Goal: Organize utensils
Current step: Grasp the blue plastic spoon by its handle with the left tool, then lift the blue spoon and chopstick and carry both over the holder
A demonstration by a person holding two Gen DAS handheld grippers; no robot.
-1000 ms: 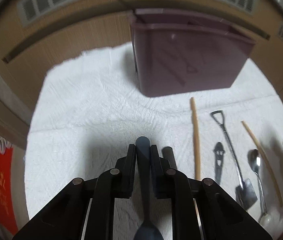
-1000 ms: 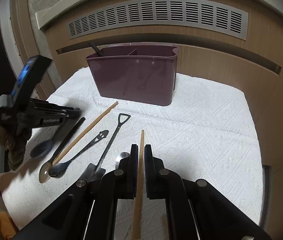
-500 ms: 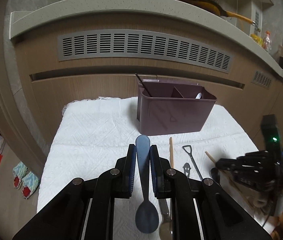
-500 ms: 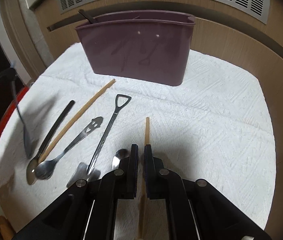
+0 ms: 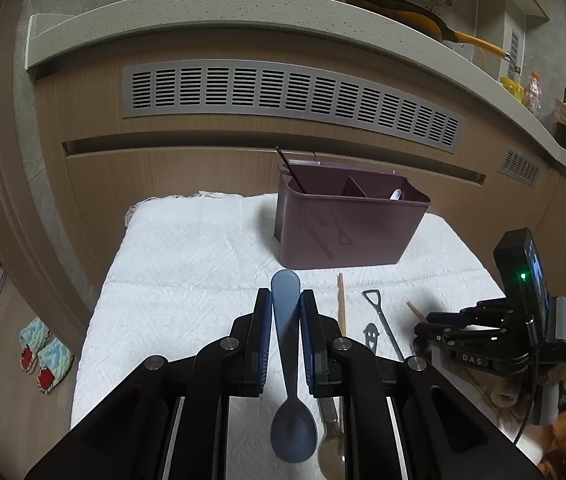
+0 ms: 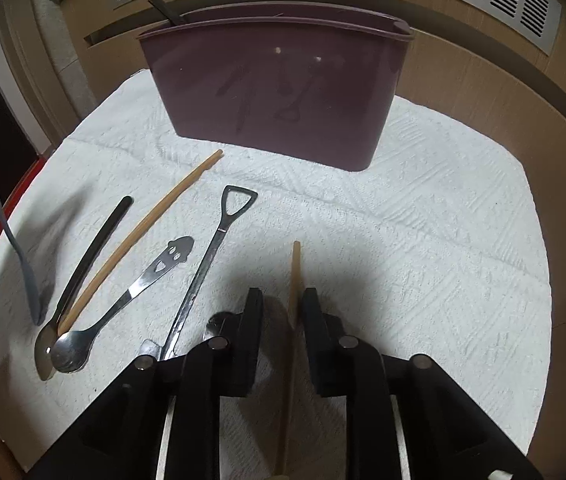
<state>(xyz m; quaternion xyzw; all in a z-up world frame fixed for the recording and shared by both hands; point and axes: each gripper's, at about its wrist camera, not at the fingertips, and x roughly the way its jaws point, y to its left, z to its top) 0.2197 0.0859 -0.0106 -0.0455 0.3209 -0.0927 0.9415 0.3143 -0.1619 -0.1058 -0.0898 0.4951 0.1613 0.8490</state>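
Above white towel (image 5: 187,264): left gripper (image 5: 286,312) clamps blue spoon (image 5: 289,400); right gripper (image 6: 282,308) just opened, jaws apart around chopstick (image 6: 295,276).

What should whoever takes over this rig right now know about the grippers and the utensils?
Left gripper: shut on the blue spoon, lifted off the towel.
Right gripper: jaws just opened; chopstick between them, not pinched.
Done: two utensils already in the purple caddy.
Left: on the white towel lie the other chopstick, shovel spoon, face-handled spoon and black-handled spoon.
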